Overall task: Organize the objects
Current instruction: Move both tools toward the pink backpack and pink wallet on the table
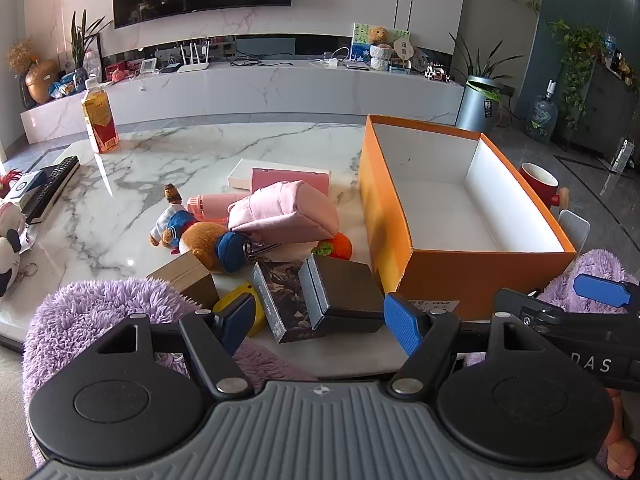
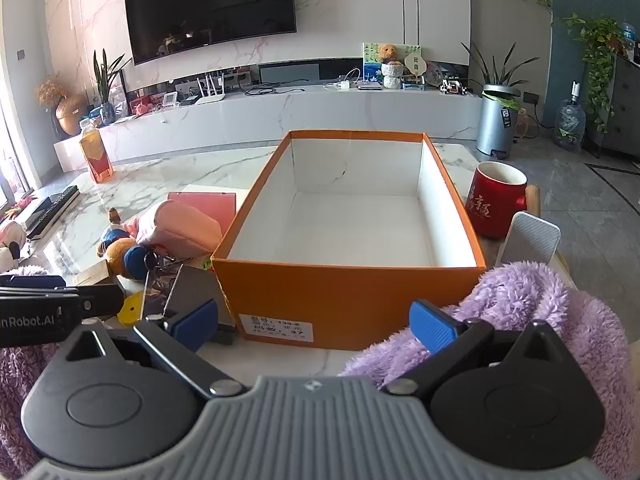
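My left gripper (image 1: pixel 322 322) is spread wide around a dark box (image 1: pixel 344 292) and a card pack (image 1: pixel 280 300) at lower centre, and my right gripper (image 2: pixel 316 322) is spread wide too, holding nothing. Just beyond them the orange box (image 2: pixel 348 296) sits mid-frame, its white inside bare and its long axis running away toward the upper frame, with a red mug (image 2: pixel 496 204) just to its right.

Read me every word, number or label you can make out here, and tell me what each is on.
"nRobot.AI": left gripper body, cut off at the frame edge.
"DAS": right gripper body.
"37": sticker on the orange box; its other lines are too blurred.
Gold characters on the red mug: unreadable.
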Tool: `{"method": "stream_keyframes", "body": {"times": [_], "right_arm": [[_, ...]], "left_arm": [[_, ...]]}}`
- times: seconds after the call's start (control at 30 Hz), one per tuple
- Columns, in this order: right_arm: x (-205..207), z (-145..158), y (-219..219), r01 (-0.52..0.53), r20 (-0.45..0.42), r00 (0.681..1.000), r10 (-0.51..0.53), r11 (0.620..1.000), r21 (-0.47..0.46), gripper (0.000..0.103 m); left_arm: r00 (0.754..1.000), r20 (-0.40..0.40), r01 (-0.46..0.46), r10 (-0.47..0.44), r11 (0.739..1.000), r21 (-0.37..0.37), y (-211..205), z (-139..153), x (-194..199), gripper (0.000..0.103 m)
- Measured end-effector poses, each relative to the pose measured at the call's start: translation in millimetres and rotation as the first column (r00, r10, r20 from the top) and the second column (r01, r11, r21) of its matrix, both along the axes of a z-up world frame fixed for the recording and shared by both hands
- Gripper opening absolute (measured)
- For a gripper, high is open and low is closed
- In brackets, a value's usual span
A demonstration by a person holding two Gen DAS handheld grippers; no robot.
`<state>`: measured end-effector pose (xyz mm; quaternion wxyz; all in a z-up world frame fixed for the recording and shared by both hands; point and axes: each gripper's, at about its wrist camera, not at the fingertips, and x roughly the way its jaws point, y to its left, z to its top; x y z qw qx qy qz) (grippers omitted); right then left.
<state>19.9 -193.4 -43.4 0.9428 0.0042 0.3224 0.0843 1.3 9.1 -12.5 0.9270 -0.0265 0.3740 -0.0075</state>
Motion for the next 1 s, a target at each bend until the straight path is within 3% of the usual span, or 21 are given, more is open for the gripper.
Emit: {"method": "stream_keyframes", "body": {"times": [0.67,0.83,0.9,1.0], "right_arm": [[11.2,-5.5,8.2,-0.005,-0.032,0.999,0.004,1.0,-0.026,0.102],[15.5,-5.5,10.8,-0.012,-0.027,1.0,0.011,1.0,-0.027,0.102],[17.0,-3.0,13.6,-0.028,-0.016,0.999,0.027,0.999,-0.027,0.101],[21.0,2.6,22.3,-0.08,0.002,0.997,0.08,0.996,-0.026,0.093]], "left_arm": [[1.0,-0.022,0.009,-0.009,1.0,-0.018,6.6,-8.0,6.3,0.084],[0.999,-0.034,0.031,-0.033,0.999,-0.041,9.1,-11.0,11.6,0.073],[0.999,-0.036,0.033,-0.034,0.999,-0.027,10.5,-10.8,14.1,0.063],[0.999,-0.047,0.025,-0.026,0.999,-0.023,18.1,-9.5,19.1,0.053]]}}
